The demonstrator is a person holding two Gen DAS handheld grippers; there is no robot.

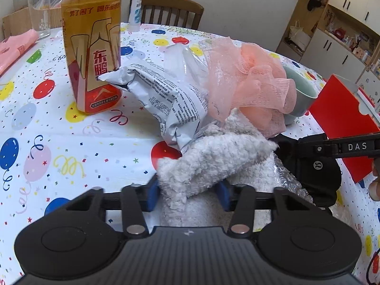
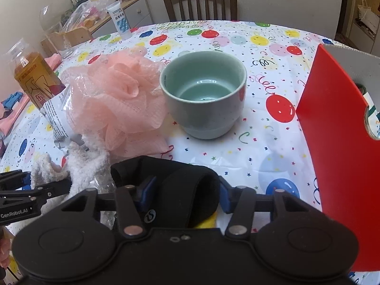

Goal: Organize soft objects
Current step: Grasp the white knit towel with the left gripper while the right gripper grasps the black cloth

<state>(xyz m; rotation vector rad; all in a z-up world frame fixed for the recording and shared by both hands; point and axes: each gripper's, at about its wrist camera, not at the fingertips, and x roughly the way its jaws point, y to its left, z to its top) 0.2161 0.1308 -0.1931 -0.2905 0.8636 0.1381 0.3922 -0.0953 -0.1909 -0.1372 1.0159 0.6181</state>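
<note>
1. Clutter is sitting in one loose pile on the worktop [image 2: 237, 142]: a fluffy white cloth [image 1: 213, 159], a black fabric piece [image 2: 180, 185], a pink mesh sponge [image 2: 118, 99] and a crumpled printed bag [image 1: 166, 99], all lying toward the near edge.
2. The left gripper [image 1: 188, 196] is holding the fluffy white cloth: its blue-padded fingers [image 1: 152, 197] are standing narrow, pressing in on a fold of the pile from both sides.
3. The right gripper [image 2: 181, 194] is gripping the black fabric piece, its fingers [image 2: 146, 193] squeezing the rolled band between them at a middling width.
4. The two grippers are working right beside each other, the right one coming in from the right of the white cloth, with bubble wrap [image 1: 289, 178] lying between and beneath the two fabrics.
5. The white cloth's long axis is running away from the left fingers toward the pink sponge, which is resting on its far end; the printed bag is also leaning on it.
6. The red box [image 2: 332, 142] is standing open toward the right edge, nearer the right hand, so the black piece probably has the shorter way there.
7. Lifting the cloth is likely to drag the sponge and bag along, and the green cup [image 2: 204, 90] and drink bottle [image 1: 92, 47] are standing just beyond.
</note>
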